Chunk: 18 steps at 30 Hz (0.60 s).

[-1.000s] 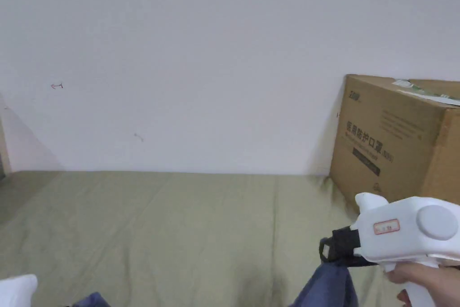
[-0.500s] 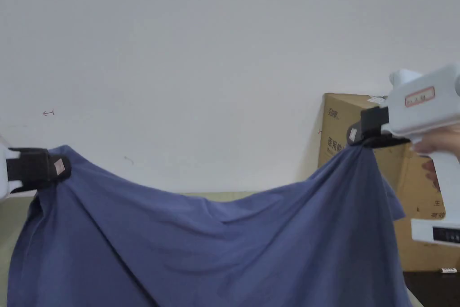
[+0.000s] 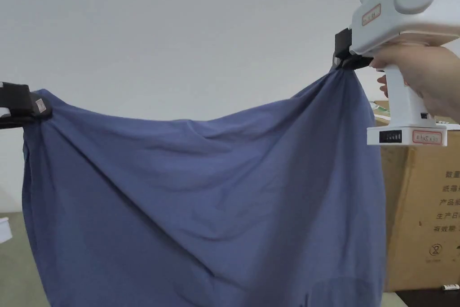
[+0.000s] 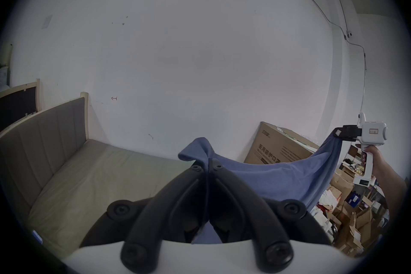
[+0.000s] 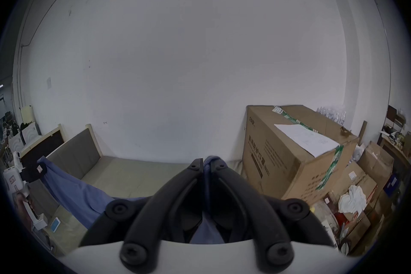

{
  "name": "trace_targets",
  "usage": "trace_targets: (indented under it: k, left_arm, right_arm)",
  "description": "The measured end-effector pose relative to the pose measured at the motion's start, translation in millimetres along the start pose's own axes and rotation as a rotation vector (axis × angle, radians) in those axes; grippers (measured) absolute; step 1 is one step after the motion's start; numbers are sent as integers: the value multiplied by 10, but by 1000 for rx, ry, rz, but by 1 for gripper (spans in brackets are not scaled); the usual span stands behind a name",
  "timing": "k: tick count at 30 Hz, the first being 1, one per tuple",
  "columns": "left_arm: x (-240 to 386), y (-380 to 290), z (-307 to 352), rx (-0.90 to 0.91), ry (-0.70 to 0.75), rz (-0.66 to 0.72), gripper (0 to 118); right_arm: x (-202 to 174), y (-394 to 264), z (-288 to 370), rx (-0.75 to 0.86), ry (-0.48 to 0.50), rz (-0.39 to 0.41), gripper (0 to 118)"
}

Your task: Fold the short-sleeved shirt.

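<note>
A blue short-sleeved shirt [image 3: 202,204] hangs spread in the air between both grippers, sagging in the middle. My left gripper [image 3: 42,108] is shut on its upper left corner at the left edge of the head view. The right gripper [image 3: 338,61], held in a hand, is shut on the upper right corner, higher than the left. In the left gripper view the jaws [image 4: 206,164] pinch blue cloth [image 4: 278,181], and the other gripper [image 4: 339,133] shows far right. In the right gripper view the jaws [image 5: 206,164] clamp a fold of the shirt [image 5: 75,190].
A bed with an olive-green sheet [image 4: 93,176] lies below, against a white wall, with a padded headboard [image 4: 44,132] on the left. A large cardboard box [image 5: 293,152] stands to the right, with smaller boxes and clutter [image 5: 355,190] beyond it.
Both grippers have lifted the shirt from low over the bed up into the air, the right one highest. The shirt now hangs spread wide and hides most of the bed.
</note>
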<state>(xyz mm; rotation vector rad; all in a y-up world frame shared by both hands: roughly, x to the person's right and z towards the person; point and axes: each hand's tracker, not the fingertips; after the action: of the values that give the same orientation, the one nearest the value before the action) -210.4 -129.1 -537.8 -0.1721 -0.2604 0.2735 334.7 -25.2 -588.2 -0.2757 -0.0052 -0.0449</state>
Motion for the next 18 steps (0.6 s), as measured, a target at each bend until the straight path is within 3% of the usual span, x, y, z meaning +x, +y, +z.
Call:
trace_targets:
  k: [6,9,12,18]
  left_arm:
    - [-153,-336,-537,-57,51,-17,1]
    - [-261,-882,-756,-169,70,15,1]
    - [-440,-1701,-870,-312,111,71,1]
    - [-586,-3156,-272,-555,133,52,1]
  right_arm:
    - [-99,-436,-577,-36,-8,26,4]
    - [-161,-1176,-902,-127,-61,24,4]
    - [-269,-2237,-1152,-315,-92,59,4]
    - [-33,-4166,-763,-581,-28,-130,4]
